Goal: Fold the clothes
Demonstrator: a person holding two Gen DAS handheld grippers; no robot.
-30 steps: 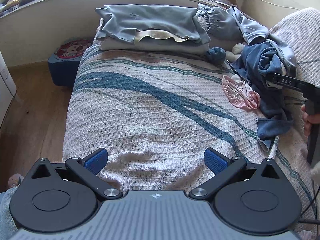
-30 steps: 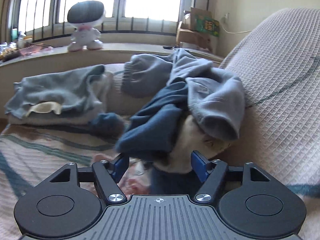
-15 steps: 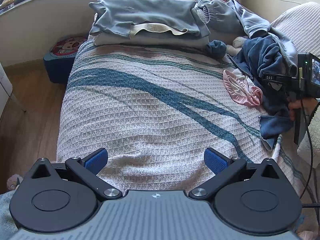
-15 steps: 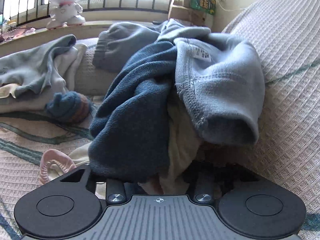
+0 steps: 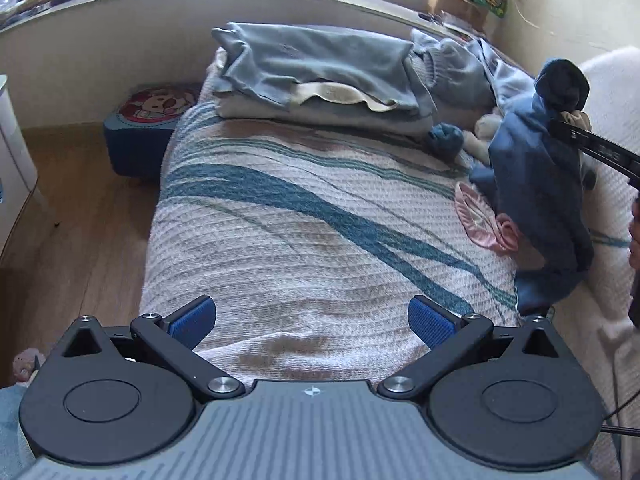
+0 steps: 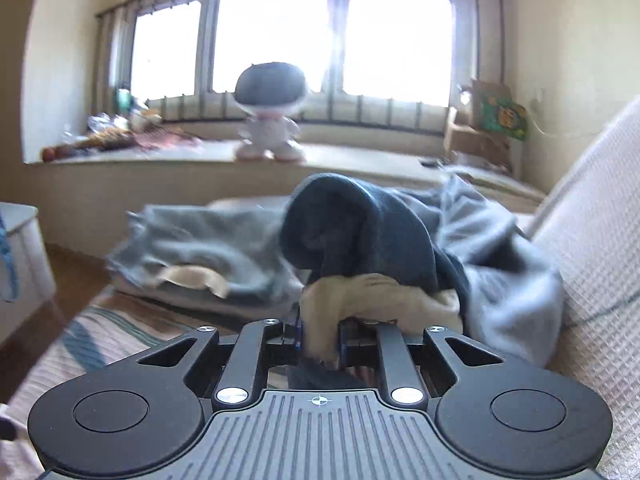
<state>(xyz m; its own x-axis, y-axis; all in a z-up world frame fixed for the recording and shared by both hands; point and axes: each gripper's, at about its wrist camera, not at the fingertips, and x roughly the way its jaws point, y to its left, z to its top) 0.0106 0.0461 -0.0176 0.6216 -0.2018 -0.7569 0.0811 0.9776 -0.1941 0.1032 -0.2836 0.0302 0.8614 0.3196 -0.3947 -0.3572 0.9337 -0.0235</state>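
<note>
My R gripper [image 6: 320, 340] jaws were closing, pinching cream fabric bunched with the dark blue garment [image 5: 536, 184], which hung long-axis vertical at the bed's [image 5: 280, 260] far right. L gripper [image 5: 312, 320] gaped wide, empty, near edge; R hand much nearer.

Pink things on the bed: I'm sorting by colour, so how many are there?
1: a crumpled pink satin garment on the striped knit bedcover, right side, beside the hanging dark blue fleece garment. Others may be buried in the pile.
</note>
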